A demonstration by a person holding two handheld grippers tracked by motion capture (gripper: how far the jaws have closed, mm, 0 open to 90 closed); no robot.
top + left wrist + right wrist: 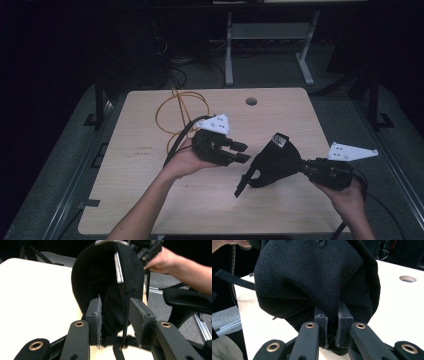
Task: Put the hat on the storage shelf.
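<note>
While the right gripper (300,167) pinches the black cap (274,161) aloft above the counter (145,150), the left gripper (241,152), jaws parted, has let go; setting down remains.

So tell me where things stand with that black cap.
Done: the black cap is up off the table, clamped in the right gripper, whose pads pinch a fold of its fabric. In hand: the left gripper has its jaws apart with the cap's edge and strap between them, the pads not pressing. Left: probably closing the left jaws; the end goal isn't evident.
</note>
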